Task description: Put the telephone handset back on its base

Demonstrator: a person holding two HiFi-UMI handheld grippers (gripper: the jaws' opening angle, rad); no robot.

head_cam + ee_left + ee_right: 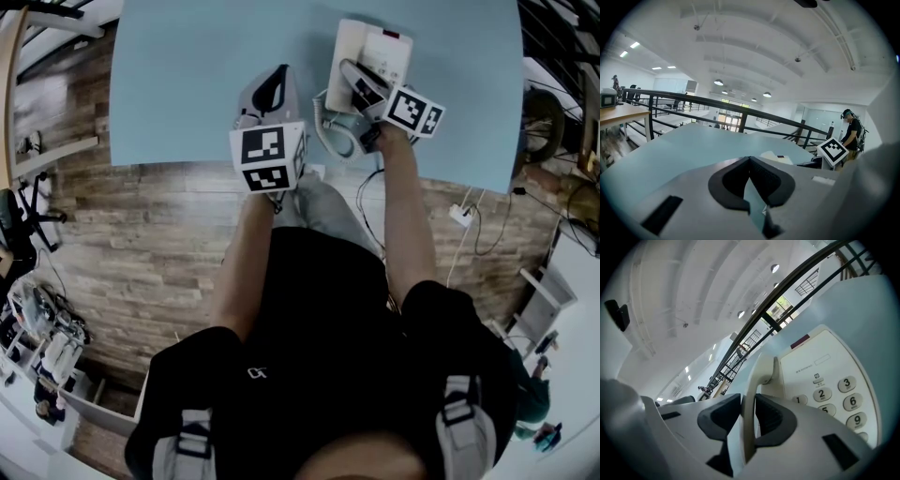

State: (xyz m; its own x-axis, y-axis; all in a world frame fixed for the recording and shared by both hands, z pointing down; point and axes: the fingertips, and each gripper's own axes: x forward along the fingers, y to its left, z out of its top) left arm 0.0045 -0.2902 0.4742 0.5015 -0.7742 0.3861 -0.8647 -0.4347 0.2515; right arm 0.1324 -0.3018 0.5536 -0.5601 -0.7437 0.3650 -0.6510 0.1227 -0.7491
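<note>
The cream telephone base (380,47) stands at the far right of the light blue table (187,75). In the right gripper view its keypad (834,390) fills the right side. The cream handset (752,390) runs up between the pads of my right gripper (749,404), which lie against both its sides. The handset's far end rests on the base's left cradle. From the head view, my right gripper (361,82) is over the base's near left part and hides most of the handset. My left gripper (277,75) hovers left of the phone, shut and empty, its pads (736,180) meeting at the tips.
A coiled cord (323,117) hangs at the base's near left corner, close to the table's front edge. Cables and a power strip (459,214) lie on the wooden floor to the right. A railing (693,101) runs behind the table, and a person (853,131) stands far right.
</note>
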